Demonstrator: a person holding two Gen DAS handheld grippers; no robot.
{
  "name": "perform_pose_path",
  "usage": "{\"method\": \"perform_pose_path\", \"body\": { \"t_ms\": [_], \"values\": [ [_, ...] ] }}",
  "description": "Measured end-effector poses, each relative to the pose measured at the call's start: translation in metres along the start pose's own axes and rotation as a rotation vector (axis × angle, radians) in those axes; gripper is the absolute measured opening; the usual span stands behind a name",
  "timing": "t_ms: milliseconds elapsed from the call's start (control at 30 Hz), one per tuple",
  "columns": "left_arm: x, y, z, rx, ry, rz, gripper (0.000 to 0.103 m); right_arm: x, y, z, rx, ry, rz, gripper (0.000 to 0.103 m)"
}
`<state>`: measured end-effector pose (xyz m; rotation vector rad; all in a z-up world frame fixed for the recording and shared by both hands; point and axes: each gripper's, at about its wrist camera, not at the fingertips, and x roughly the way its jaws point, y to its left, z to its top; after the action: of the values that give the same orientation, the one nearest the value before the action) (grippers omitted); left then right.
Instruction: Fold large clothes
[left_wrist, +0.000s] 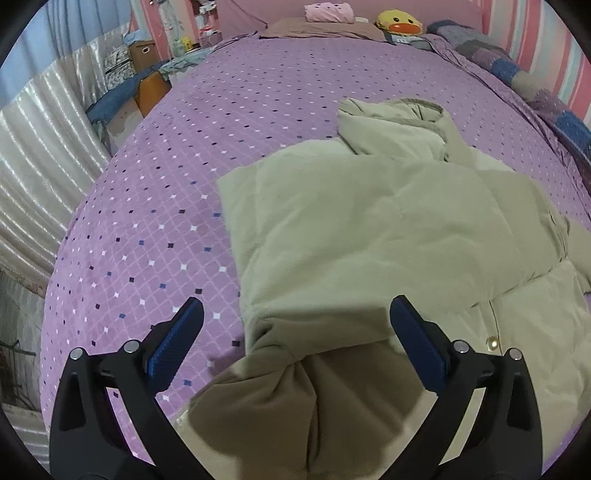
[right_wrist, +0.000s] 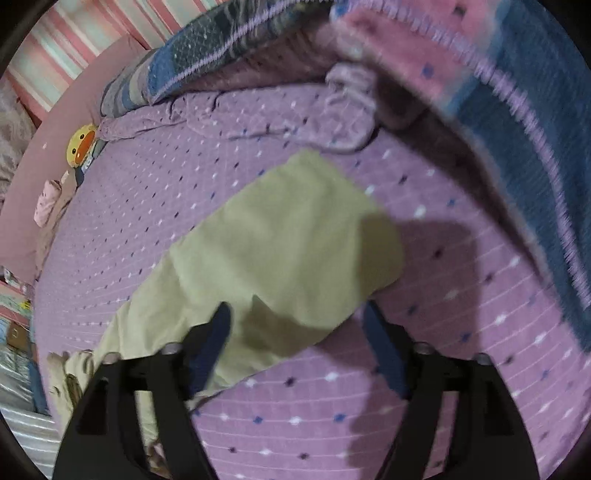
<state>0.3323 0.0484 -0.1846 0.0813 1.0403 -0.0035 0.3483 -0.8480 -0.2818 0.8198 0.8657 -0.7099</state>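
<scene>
A pale khaki padded coat (left_wrist: 369, 229) lies on the purple diamond-patterned bedspread (left_wrist: 166, 184), its collar toward the headboard and one sleeve folded across its front. A snap button (left_wrist: 492, 342) shows near the right finger. My left gripper (left_wrist: 297, 306) hovers over the coat's near left corner, jaws wide apart, with bunched fabric below them and neither pad pressing on it. In the blurred right wrist view, my right gripper (right_wrist: 295, 308) stands open above the end of a khaki sleeve (right_wrist: 288, 240) spread flat on the bedspread (right_wrist: 443, 332); its pads touch nothing.
A patchwork blanket (right_wrist: 535, 129) is heaped along the striped wall side of the bed. A yellow duck plush (left_wrist: 400, 22) and a pink pillow (left_wrist: 328, 13) sit at the headboard. The bed's left edge drops to a pale curtain (left_wrist: 37, 166) and a box (left_wrist: 142, 53).
</scene>
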Motion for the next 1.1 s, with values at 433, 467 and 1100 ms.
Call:
{"method": "perform_pose_path", "body": {
  "t_ms": [433, 467, 1100],
  "values": [
    [0.01, 0.032, 0.005, -0.04, 0.017, 0.032, 0.1, -0.021, 0.068, -0.033, -0.279, -0.143, 0.089, 0.01],
    [0.009, 0.032, 0.005, -0.04, 0.013, 0.033, 0.1, -0.034, 0.081, -0.034, -0.317, -0.163, 0.134, 0.01],
    [-0.012, 0.056, 0.015, -0.067, -0.028, -0.007, 0.1, -0.125, 0.36, -0.246, -1.056, -0.006, 0.58, 0.009]
  ]
}}
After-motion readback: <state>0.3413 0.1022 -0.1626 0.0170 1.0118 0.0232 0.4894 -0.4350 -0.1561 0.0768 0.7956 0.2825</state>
